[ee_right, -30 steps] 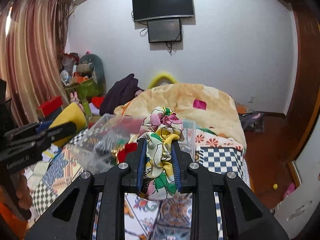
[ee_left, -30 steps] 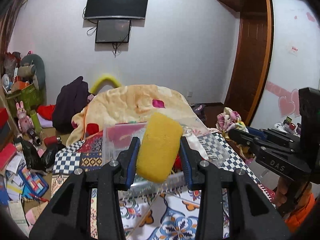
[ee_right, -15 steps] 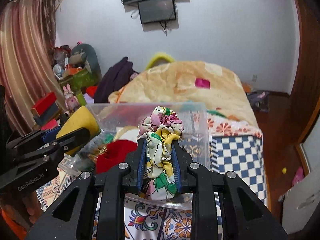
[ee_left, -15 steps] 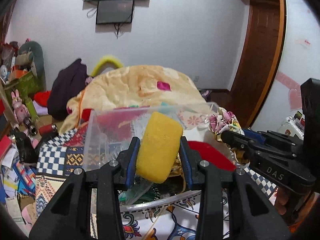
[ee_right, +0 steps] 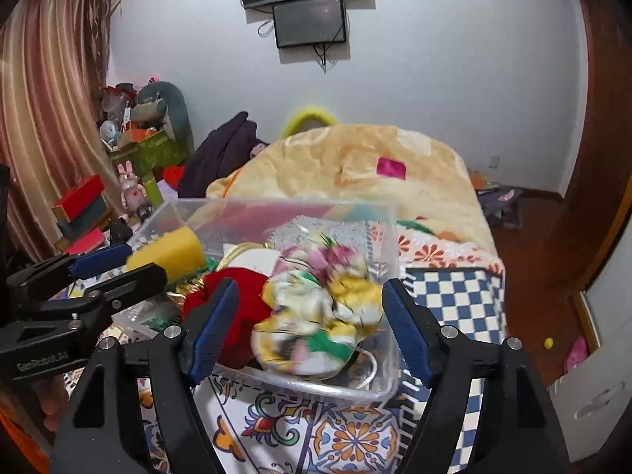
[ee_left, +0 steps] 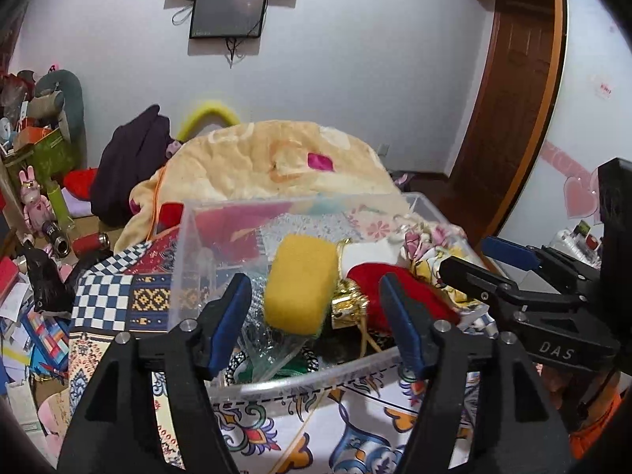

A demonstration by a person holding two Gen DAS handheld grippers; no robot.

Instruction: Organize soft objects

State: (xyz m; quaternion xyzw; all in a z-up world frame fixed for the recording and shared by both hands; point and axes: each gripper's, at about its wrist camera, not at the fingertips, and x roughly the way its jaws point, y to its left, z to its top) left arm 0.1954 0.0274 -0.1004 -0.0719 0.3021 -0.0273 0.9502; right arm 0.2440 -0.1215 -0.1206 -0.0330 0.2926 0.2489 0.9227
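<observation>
A clear plastic bin (ee_left: pixel 185 260) stands on a patterned bedspread. My left gripper (ee_left: pixel 316 312) is open just above its near rim, and a yellow sponge (ee_left: pixel 300 284) sits free between the spread jaws inside the bin. My right gripper (ee_right: pixel 310 322) is open too, with a floral cloth scrunchie (ee_right: pixel 316 316), blurred, loose between its jaws over the bin (ee_right: pixel 391 237). A red soft item (ee_right: pixel 237 296) and gold trim lie in the bin. The sponge (ee_right: pixel 170 252) and the left gripper show in the right wrist view.
A peach blanket (ee_left: pixel 268 162) is heaped behind the bin. A dark garment (ee_left: pixel 130 166) and cluttered toys and boxes (ee_left: pixel 35 181) sit at the left. A wooden door (ee_left: pixel 505 110) and a white cabinet (ee_right: pixel 604 387) are at the right.
Both grippers moved down over the bin and opened. The yellow sponge left the left jaws and the floral scrunchie left the right jaws, both dropping into the bin.
</observation>
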